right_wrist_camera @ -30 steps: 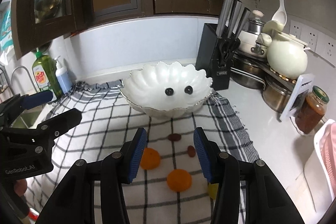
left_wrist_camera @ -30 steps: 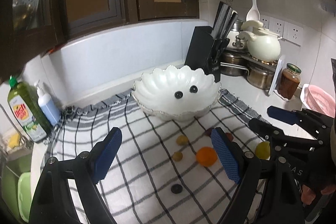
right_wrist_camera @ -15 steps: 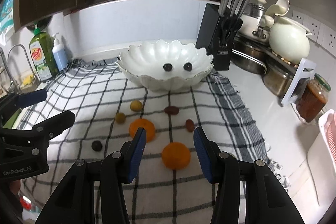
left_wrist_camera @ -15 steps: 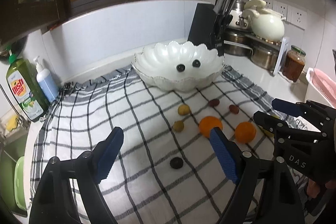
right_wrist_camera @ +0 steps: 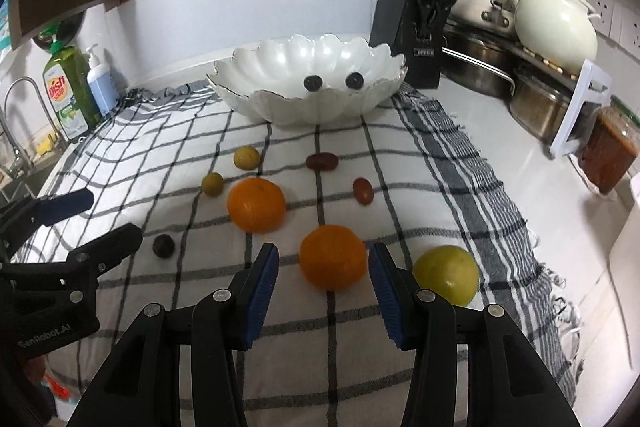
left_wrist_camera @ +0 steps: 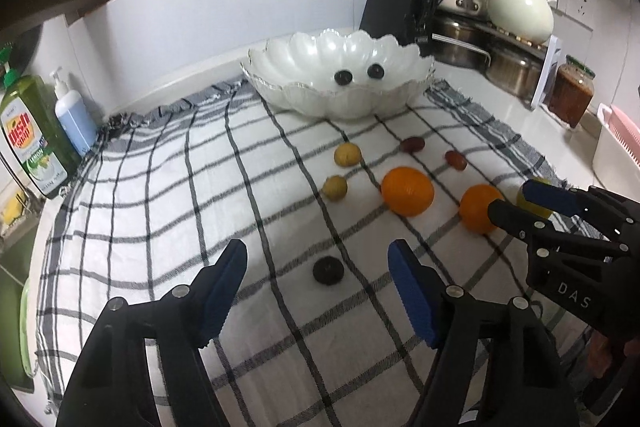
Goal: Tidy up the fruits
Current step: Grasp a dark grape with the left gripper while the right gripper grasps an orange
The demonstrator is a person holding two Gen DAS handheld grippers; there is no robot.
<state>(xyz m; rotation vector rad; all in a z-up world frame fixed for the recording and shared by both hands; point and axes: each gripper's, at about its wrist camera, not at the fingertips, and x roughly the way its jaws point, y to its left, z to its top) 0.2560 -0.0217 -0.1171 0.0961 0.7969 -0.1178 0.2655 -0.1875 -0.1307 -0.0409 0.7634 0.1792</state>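
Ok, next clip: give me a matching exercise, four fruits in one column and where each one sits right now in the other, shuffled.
Things:
1. near orange
2. two dark grapes
3. yellow-green fruit
4. dark fruit

Places:
A. inside the white bowl
B. on the cloth, ahead of the open left gripper
C. on the cloth, just right of the right gripper's right jaw
D. in line with the gap between the right gripper's open jaws

Pairs: 1-D, 2-A, 3-C, 4-B

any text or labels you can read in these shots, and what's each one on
"DAS": right gripper body.
"GenRobot.AI": left gripper body.
"LEMON": green dish soap bottle; its red brand logo is too distorted to read.
Knife block label: too small to read.
Blue pump bottle: no legible text.
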